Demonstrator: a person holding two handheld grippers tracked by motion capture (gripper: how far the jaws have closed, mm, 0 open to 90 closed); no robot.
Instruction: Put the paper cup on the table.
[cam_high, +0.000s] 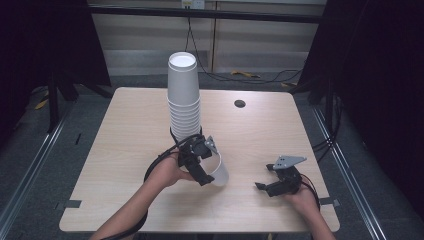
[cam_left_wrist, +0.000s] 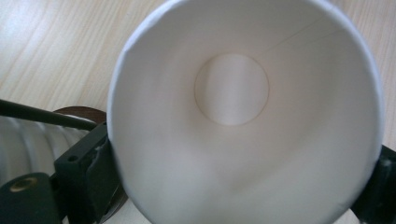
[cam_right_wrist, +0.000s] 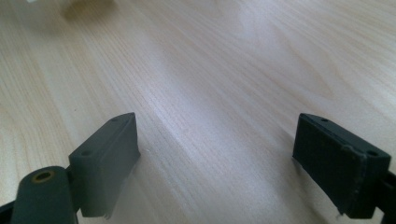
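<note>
Centre of the high view, the left gripper (cam_high: 200, 162) had its jaws clamped on a single white paper cup (cam_high: 218, 171), tipped on its side just in front of the tall stack of cups (cam_high: 183, 95) standing on the wooden tabletop (cam_high: 125, 130). In the left gripper view the cup (cam_left_wrist: 243, 112) gaped mouth-on, its round bottom at upper centre and a black jaw pressed to each side of its wall. Lower right in the high view, the right gripper (cam_high: 272, 182) sat low over the tabletop, well apart from the cups, and in its own view the right gripper (cam_right_wrist: 215, 163) showed jaws spread wide with bare wood (cam_right_wrist: 210, 70) between them.
</note>
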